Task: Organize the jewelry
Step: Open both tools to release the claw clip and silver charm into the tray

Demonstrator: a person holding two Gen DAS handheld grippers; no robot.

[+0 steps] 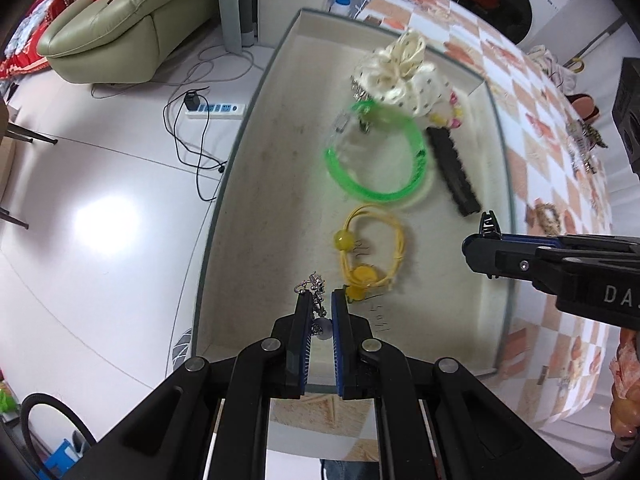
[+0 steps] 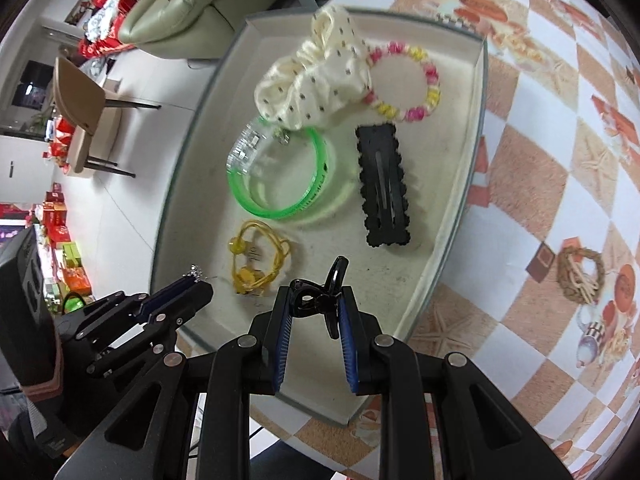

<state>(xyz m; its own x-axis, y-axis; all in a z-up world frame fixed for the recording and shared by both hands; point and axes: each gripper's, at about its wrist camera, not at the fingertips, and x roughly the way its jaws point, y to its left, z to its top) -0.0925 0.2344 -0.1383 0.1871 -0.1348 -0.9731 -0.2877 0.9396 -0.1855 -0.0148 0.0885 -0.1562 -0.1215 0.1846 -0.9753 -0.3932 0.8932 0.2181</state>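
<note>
**Silver and black pieces poised over the tray**

Silver earring [image 1: 316, 292] sits pinched in the narrow left gripper [image 1: 322, 300]; lower it just ahead, short of the yellow hair tie [image 1: 370, 248], before letting go. The right gripper [image 2: 316, 300] clamps a glossy black claw clip [image 2: 324, 300] above the tray [image 2: 448, 240]'s near edge. Beyond lie the green bangle [image 2: 280, 184], scalloped black barrette [image 2: 382, 184], cream scrunchie [image 2: 316, 84] and, farthest, the bead bracelet [image 2: 408, 80].

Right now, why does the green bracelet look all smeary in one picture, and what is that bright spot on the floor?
In the left wrist view the green bracelet is smeared by motion blur, while the right wrist view shows it sharp. The bright spot in the left wrist view is glare from a light on the shiny floor. Both views curve straight edges like the tray rim, a fisheye effect.
</note>
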